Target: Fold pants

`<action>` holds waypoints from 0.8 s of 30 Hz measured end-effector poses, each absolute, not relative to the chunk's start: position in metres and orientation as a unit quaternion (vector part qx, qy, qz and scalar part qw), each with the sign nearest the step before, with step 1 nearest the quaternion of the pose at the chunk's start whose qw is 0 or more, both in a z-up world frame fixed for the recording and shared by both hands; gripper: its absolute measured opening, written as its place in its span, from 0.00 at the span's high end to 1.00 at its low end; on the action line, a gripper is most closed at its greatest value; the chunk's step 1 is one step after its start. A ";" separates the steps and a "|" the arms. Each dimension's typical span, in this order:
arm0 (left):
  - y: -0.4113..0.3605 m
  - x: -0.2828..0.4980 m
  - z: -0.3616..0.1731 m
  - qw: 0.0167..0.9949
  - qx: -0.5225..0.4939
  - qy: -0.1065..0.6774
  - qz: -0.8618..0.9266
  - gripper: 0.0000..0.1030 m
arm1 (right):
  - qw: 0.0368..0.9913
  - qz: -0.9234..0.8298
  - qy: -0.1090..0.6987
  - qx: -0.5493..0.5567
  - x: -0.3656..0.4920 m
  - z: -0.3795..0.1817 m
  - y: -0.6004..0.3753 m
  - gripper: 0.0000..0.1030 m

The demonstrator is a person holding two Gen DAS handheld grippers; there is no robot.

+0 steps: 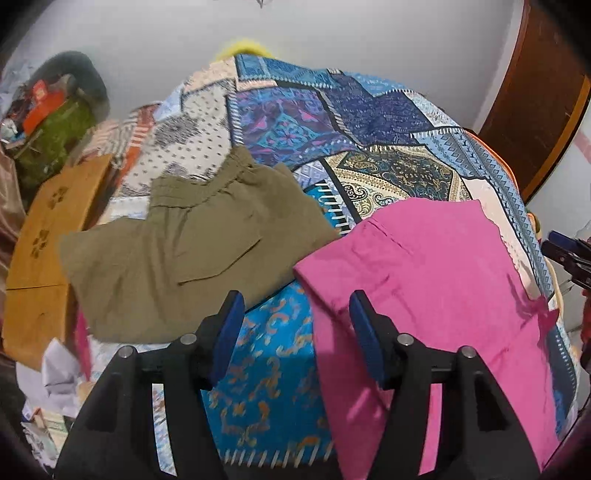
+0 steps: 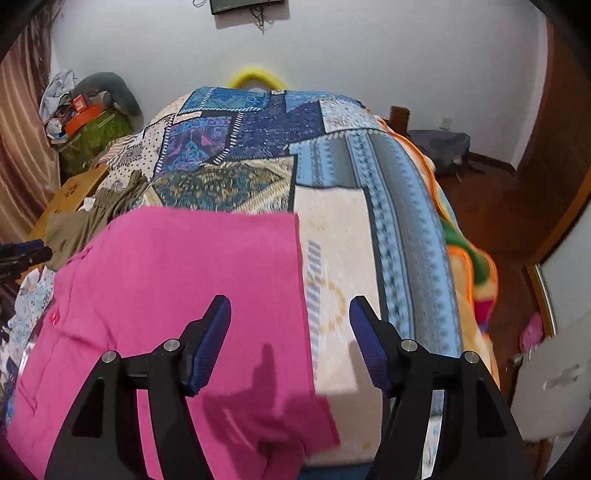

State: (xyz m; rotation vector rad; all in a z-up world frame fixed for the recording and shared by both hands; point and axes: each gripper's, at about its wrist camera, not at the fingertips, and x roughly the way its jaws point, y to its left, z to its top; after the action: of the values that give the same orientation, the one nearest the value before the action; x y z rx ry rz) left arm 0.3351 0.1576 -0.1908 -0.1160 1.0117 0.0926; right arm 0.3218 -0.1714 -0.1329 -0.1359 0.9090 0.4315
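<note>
Pink pants point(image 1: 436, 295) lie flat on the patchwork blanket point(image 2: 369, 221), beside an olive garment point(image 1: 184, 251). They look light, soft and limp, so they will sag when lifted; I would pinch them at corners or hems. Left gripper point(image 1: 297, 332) and right gripper point(image 2: 290, 339) hover above with jaws spread, holding nothing.

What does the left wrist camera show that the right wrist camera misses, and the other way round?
Only the left wrist view shows the olive pants spread out whole, with their pocket flap, and the turquoise patch of bedspread between the two garments. Only the right wrist view shows the wall-mounted screen and the orange-edged blanket beside the bed. Both show the pink pants, the patchwork bedspread, and an open claw: left claw, right claw.
</note>
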 end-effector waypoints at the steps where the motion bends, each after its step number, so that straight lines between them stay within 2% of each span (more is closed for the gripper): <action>1: 0.158 0.339 -0.194 0.870 -0.057 0.487 0.043 0.42 | 0.873 0.209 0.435 -0.067 0.328 -0.135 -0.167 0.39; 9: 0.156 0.374 -0.238 0.844 -0.069 0.532 0.002 0.42 | 0.854 0.222 0.465 -0.069 0.385 -0.167 -0.144 0.39; 15: 0.165 0.383 -0.245 0.842 -0.109 0.528 -0.024 0.44 | 0.829 0.221 0.510 -0.056 0.421 -0.198 -0.133 0.39; 19: 0.164 0.389 -0.247 0.844 -0.126 0.521 -0.039 0.58 | 0.836 0.218 0.496 -0.086 0.429 -0.203 -0.125 0.39; 21: 0.158 0.391 -0.246 0.849 -0.111 0.515 -0.025 0.65 | 0.840 0.227 0.483 -0.096 0.426 -0.204 -0.119 0.48; 22: 0.153 0.391 -0.245 0.854 -0.095 0.512 -0.014 0.72 | 0.840 0.231 0.481 -0.101 0.424 -0.205 -0.118 0.51; 24: 0.145 0.391 -0.243 0.858 -0.065 0.510 0.001 0.78 | 0.838 0.242 0.477 -0.106 0.423 -0.206 -0.115 0.72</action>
State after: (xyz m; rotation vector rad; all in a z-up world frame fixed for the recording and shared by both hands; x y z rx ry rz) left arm 0.3909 0.1449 -0.2434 -0.1372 1.0708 0.0020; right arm 0.4226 -0.1147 -0.2063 -0.2240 1.0094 0.5117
